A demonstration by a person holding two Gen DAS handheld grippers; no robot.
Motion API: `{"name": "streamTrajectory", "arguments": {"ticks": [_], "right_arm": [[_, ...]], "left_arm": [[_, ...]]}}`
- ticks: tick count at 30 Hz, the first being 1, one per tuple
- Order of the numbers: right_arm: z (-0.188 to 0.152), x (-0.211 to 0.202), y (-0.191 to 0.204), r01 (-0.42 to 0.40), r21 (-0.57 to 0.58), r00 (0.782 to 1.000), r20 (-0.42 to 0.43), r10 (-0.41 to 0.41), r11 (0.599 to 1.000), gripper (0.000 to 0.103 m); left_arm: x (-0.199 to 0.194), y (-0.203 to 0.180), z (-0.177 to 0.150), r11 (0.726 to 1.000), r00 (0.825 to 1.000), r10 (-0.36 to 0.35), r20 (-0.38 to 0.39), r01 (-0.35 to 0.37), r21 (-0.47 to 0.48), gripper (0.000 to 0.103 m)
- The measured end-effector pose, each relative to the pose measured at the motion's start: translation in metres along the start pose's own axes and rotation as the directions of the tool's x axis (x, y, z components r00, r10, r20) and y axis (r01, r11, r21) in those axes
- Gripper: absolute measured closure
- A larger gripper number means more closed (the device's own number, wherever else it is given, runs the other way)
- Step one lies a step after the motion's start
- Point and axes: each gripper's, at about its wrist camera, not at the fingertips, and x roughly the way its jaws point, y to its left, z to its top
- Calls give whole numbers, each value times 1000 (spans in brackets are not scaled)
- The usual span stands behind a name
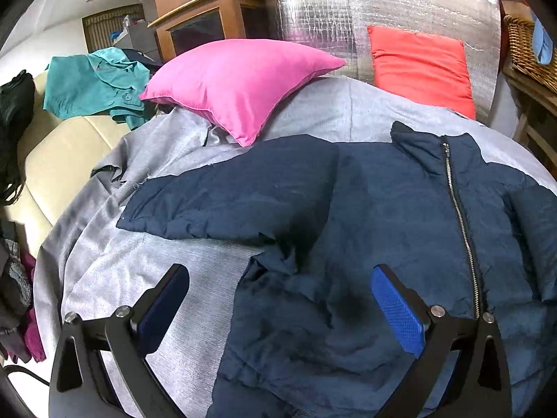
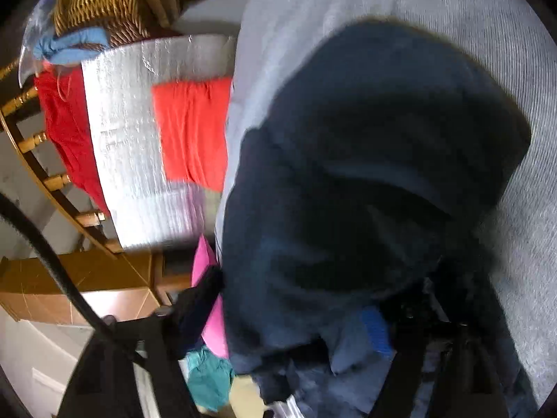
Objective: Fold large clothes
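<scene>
A navy padded jacket [image 1: 365, 216] lies zip-up on the grey bed cover [image 1: 146, 268], with one sleeve stretched out to the left. My left gripper [image 1: 278, 275] hovers open just above the jacket's lower left part; its left finger stands over the cover, its blue pad [image 1: 397, 310] over the jacket, and nothing is held. The right wrist view is rolled and blurred. There a bunched fold of the jacket [image 2: 365, 174] fills the picture. My right gripper [image 2: 289, 313] has its jaws apart, with jacket cloth lying loosely between them.
A pink pillow [image 1: 236, 83] and an orange-red cushion [image 1: 421, 66] lie at the head of the bed against a silver foil sheet [image 1: 348, 10]. A teal garment [image 1: 94, 83] rests on a cream seat at left. A wicker basket [image 1: 525, 48] stands at right.
</scene>
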Motion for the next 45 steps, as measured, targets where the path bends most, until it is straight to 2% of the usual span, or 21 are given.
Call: {"name": "streamTrajectory", "arguments": {"ticks": [1,2,6,8,12,14,15,16,17,20,22,25,28,29,32,34,35,37,40,42,45], "right_arm": [[-3,2,12,23,-65,1000,20,-22,998,56],[-6,3,25,56,-139,998,38,-51,989,63],[-40,9,85,149,-443,988,107,-113,884,68],[-69,17,111,168,-604,986,110,-127,779,68],[-158,43,138,142,-885,981,68,-180,442,67],[-190,66,136,97,-933,969,9,-246,345,66],[-200,77,126,85,-948,954,-12,-300,307,61],[-211,90,120,75,-957,933,-32,-359,280,45],[-219,98,107,68,-961,908,-51,-416,267,36],[-213,115,78,88,-952,827,-94,-555,292,35],[-205,111,78,89,-939,814,-124,-568,333,34],[-184,76,87,59,-909,842,-177,-510,413,25],[-153,29,97,-3,-851,881,-251,-401,526,23],[-132,12,99,-12,-819,903,-256,-345,574,22],[-84,-18,97,14,-722,956,-192,-220,692,22],[-47,-23,79,66,-619,976,-124,-180,783,24],[-26,-22,65,85,-550,979,-110,-173,831,33],[-3,-13,44,126,-453,975,-106,-193,882,46],[13,4,34,113,-371,974,-143,-177,922,48],[16,21,32,65,-331,964,-223,-145,941,48],[10,41,31,82,-353,955,-239,-175,932,48]], "left_arm": [[1,2,0,1000,1000,1,0,-1,-4,0],[1,4,1,1000,1000,1,-1,-1,-10,0],[0,16,3,999,1000,23,7,-23,-36,0],[0,26,5,997,999,38,10,-37,-60,0],[3,47,6,993,998,62,-7,-62,-104,0],[5,58,5,989,997,76,-12,-77,-123,0],[6,64,5,987,996,83,-16,-84,-135,0],[7,68,5,986,996,86,-20,-88,-144,0],[9,72,5,984,996,84,-28,-87,-156,0],[12,75,5,982,997,67,-44,-74,-174,0],[12,69,6,985,998,46,-42,-52,-164,0],[6,51,8,992,1000,10,-11,-11,-122,0],[-5,26,9,998,999,-33,36,35,-58,0],[-9,17,9,998,997,-52,51,54,-36,0],[-22,-18,7,991,987,-128,92,125,38,0],[-31,-47,3,978,976,-189,110,177,110,0],[-35,-60,2,970,970,-214,119,197,141,0],[-44,-89,-3,951,952,-269,143,239,196,0],[-59,-127,-11,921,929,-323,181,265,285,0],[-60,-149,-16,902,924,-340,177,267,340,0],[-52,-173,-24,882,928,-345,144,268,387,0]]}}
